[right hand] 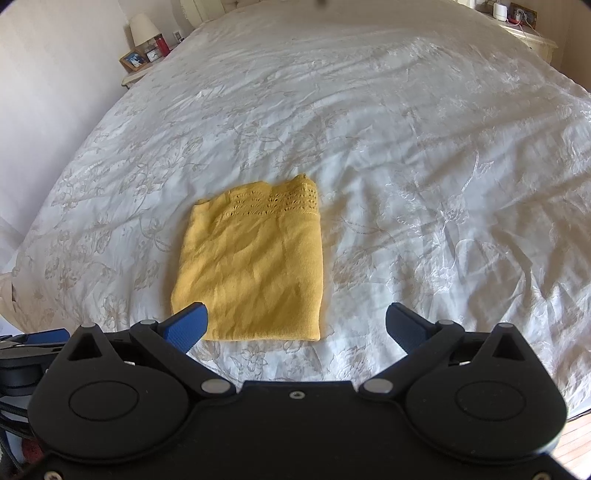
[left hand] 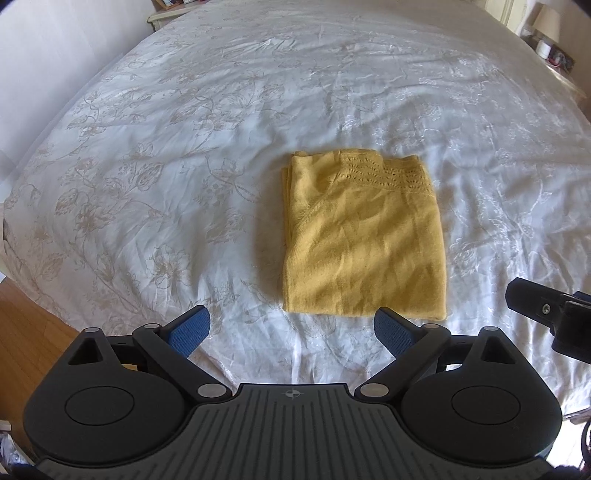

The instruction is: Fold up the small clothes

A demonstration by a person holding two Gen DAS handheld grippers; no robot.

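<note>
**Folded yellow sweater on a bed**

A yellow knit sweater (left hand: 364, 236) lies folded in a neat rectangle on a white floral bedspread (left hand: 166, 166). The left tool (left hand: 291, 332) and right tool (right hand: 295, 326) hover near its closest edge, jaws spread wide, holding nothing.

One folded garment, two grippers, one bed.

One yellow knitted garment (left hand: 364, 236) lay folded on one bed (left hand: 184, 147) with a white floral cover. Two grippers were in view: the left gripper (left hand: 291, 332) and the right gripper (right hand: 295, 328), each with two blue-padded fingers spread wide apart, four in all. Two bedside tables showed, one (right hand: 135, 75) carrying one lamp (right hand: 142, 27), one framed picture (right hand: 133, 59) and one red object (right hand: 161, 46), the other (right hand: 532, 37) holding several small items too blurred to count.
</note>
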